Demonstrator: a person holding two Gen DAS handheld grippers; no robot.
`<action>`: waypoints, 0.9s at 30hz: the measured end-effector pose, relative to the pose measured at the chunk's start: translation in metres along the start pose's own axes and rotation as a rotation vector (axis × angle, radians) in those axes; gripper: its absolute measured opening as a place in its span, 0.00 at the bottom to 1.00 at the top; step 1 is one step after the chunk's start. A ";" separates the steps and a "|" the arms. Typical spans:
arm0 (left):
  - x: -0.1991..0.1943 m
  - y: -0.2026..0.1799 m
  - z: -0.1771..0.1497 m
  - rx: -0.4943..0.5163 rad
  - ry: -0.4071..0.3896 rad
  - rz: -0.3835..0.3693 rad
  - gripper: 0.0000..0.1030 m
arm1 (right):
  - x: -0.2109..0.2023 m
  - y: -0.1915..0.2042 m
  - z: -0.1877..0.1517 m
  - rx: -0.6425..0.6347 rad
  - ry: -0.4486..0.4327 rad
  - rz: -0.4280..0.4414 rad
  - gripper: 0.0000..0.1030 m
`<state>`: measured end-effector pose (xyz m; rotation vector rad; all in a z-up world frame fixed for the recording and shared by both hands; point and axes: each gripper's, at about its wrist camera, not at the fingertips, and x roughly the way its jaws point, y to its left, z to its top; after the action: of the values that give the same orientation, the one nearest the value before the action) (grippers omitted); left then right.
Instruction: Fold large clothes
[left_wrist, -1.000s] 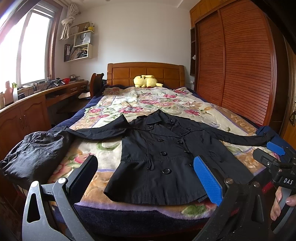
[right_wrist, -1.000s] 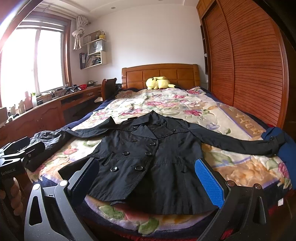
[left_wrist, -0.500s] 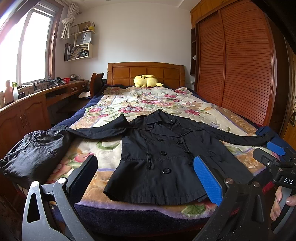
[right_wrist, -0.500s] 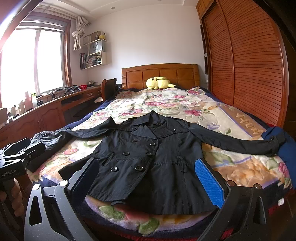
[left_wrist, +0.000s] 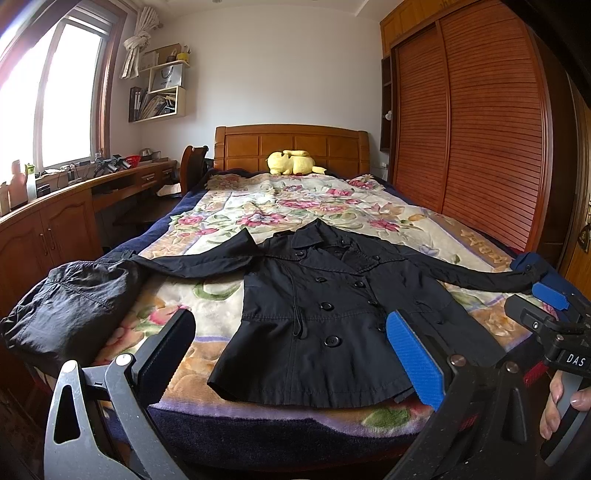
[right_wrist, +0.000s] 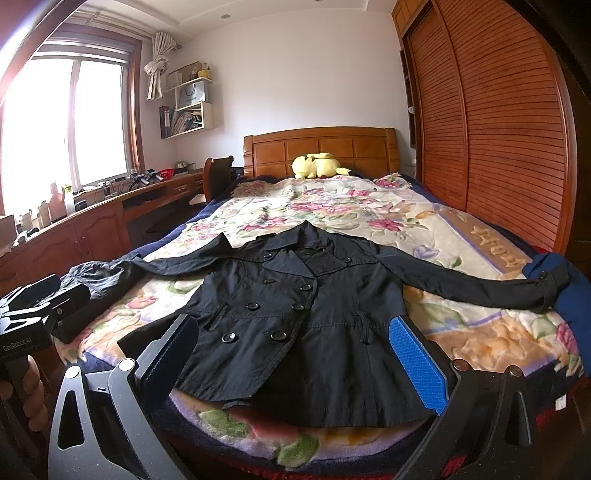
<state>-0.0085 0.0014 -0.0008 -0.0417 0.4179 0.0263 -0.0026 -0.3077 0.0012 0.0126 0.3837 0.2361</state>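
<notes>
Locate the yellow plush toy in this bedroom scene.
In both wrist views the yellow plush toy lies at the far end of the bed, against the wooden headboard, well beyond the spread black coat.

Hem of the black coat (left_wrist: 314, 332) partly hidden behind the blue pad of the left gripper (left_wrist: 291, 350) — same again behind the right gripper (right_wrist: 295, 354). Left sleeve end lost against a dark bundled garment (left_wrist: 70, 299). Shelf contents (right_wrist: 184, 118) and desk clutter (left_wrist: 74, 173) too small to tell — window (right_wrist: 55, 122) blown out white.
</notes>
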 end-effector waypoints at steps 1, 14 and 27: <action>-0.001 0.002 0.002 -0.002 0.000 0.002 1.00 | 0.000 0.000 0.000 -0.001 -0.001 0.000 1.00; -0.001 0.002 0.002 -0.003 -0.001 0.002 1.00 | -0.001 0.001 0.000 0.001 -0.003 0.003 1.00; 0.003 0.005 -0.001 0.007 0.018 0.018 1.00 | 0.002 0.002 0.000 0.001 0.005 0.018 1.00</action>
<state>-0.0061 0.0064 -0.0029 -0.0314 0.4359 0.0420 -0.0013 -0.3055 0.0007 0.0165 0.3883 0.2538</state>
